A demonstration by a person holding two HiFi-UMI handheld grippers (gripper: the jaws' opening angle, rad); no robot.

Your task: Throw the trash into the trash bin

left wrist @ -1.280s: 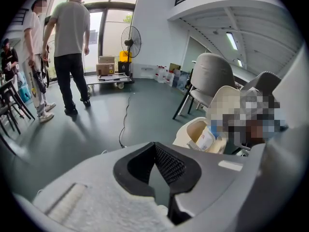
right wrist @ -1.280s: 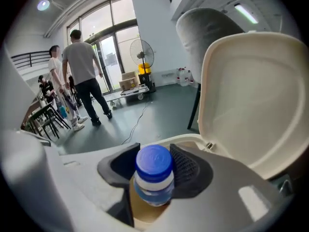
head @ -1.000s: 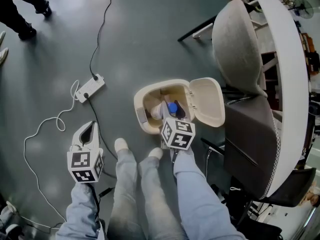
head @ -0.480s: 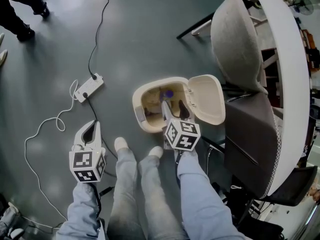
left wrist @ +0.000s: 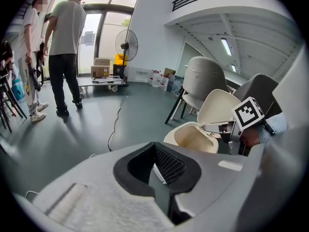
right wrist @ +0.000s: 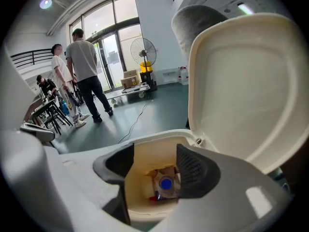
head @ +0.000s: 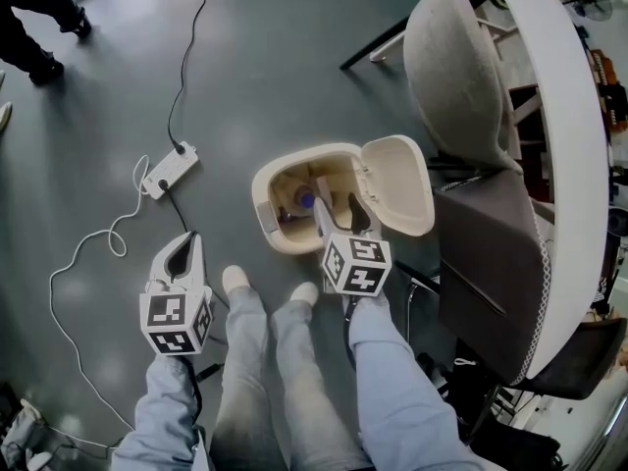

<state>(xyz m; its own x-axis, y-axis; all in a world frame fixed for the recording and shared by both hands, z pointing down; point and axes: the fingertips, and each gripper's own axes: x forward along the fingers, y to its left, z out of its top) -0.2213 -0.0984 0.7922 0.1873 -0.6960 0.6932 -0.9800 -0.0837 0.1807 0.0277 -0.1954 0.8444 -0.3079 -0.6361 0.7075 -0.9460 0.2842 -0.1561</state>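
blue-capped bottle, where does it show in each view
Head view: the blue-capped bottle lies at centre, inside the trash bin.
Left gripper view: not visible; only the bin's rim shows, at right.
Right gripper view: bottom centre, between the open jaws of the right gripper.
Shared landmark: the bin's raised lid.

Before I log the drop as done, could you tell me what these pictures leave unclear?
- Trash under the bottle: right gripper view, hidden by the trash bin wall and right hand-held gripper.
- Bottle's label: too small in any view.
- Bin's near side: head view, behind that gripper's marker cube.
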